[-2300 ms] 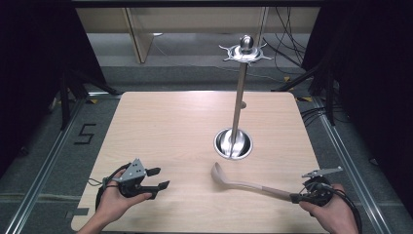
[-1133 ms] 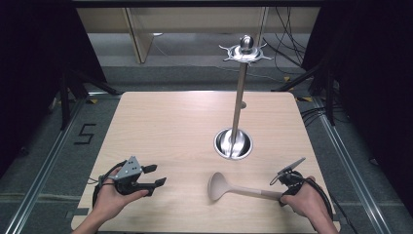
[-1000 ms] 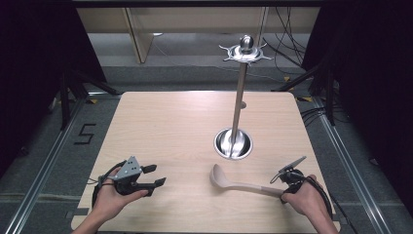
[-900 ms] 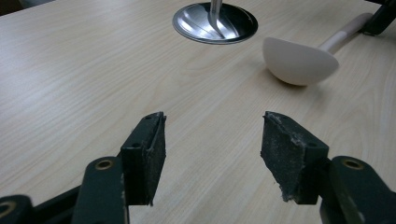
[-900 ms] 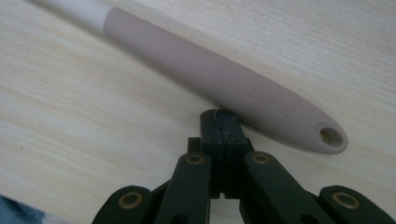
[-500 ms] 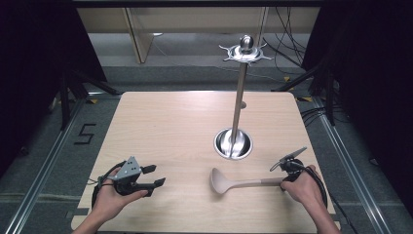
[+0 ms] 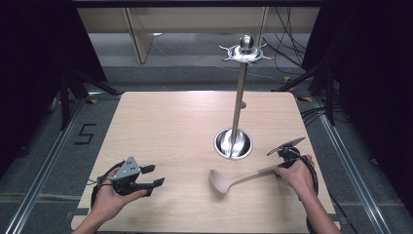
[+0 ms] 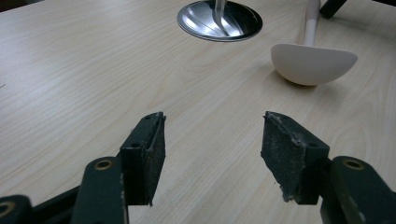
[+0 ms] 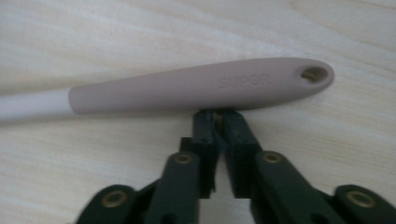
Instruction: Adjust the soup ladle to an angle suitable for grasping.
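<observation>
A pale beige ladle [image 7: 221,181] lies on the wooden table [image 7: 170,126], bowl toward the middle, handle running right to my right gripper [image 7: 278,168]. In the right gripper view the mauve handle [image 9: 201,86] lies flat across the wood just past that gripper's [image 9: 218,116] tips. Its jaws have just been opening and stand a narrow slit apart with nothing between them. My left gripper [image 7: 153,175] rests at the front left, open and empty. In the left gripper view, the ladle bowl [image 8: 313,63] lies well beyond the open left gripper [image 8: 210,149].
A tall steel utensil stand [image 7: 238,97] rises from a round shiny base [image 7: 234,144] right of the table's centre, just beyond the ladle; that base [image 8: 219,18] is seen past the left jaws. Dark floor and cables surround the table.
My right hand carried the ladle's handle end away from the front edge toward the stand, swinging the ladle nearly level across the table. The left gripper stayed where it was.
</observation>
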{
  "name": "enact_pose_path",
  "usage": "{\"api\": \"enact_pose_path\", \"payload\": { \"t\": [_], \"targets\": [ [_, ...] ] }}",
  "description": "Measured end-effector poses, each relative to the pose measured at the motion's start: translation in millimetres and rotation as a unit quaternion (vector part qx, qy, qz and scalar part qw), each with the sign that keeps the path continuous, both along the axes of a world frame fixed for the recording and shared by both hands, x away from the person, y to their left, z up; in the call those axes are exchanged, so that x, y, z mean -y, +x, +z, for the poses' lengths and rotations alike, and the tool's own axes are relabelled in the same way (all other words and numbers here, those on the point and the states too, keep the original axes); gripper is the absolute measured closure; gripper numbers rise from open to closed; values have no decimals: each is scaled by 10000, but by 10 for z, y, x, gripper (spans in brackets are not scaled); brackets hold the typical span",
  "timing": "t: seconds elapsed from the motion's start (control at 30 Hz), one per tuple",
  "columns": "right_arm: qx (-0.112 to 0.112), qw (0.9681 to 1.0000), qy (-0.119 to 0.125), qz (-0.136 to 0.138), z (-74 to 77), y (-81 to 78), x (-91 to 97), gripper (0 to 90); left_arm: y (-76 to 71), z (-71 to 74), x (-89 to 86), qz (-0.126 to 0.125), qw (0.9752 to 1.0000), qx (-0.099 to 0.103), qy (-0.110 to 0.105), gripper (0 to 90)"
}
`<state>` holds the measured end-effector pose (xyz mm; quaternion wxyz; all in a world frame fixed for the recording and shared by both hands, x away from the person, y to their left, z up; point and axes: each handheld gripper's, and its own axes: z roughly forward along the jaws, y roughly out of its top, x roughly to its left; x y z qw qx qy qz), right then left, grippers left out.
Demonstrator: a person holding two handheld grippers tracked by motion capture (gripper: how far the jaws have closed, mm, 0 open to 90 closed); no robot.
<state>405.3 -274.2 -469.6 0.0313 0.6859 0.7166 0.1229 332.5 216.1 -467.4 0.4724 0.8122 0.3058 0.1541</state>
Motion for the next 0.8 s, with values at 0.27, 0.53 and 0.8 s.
{"api": "enact_pose_path", "payload": {
  "t": [0.27,0.53,0.8],
  "targets": [
    [-3,9887,1069,-1046,23,-70,-106,396,-3,6,8,-26,10000,40,35,390],
    [-151,9934,869,-731,-33,29,-247,355,-6,6,2,-6,10000,35,47,390],
    [-295,9922,827,-883,-19,140,-302,359,-17,-9,24,-19,10000,-77,4,390]
  ]
}}
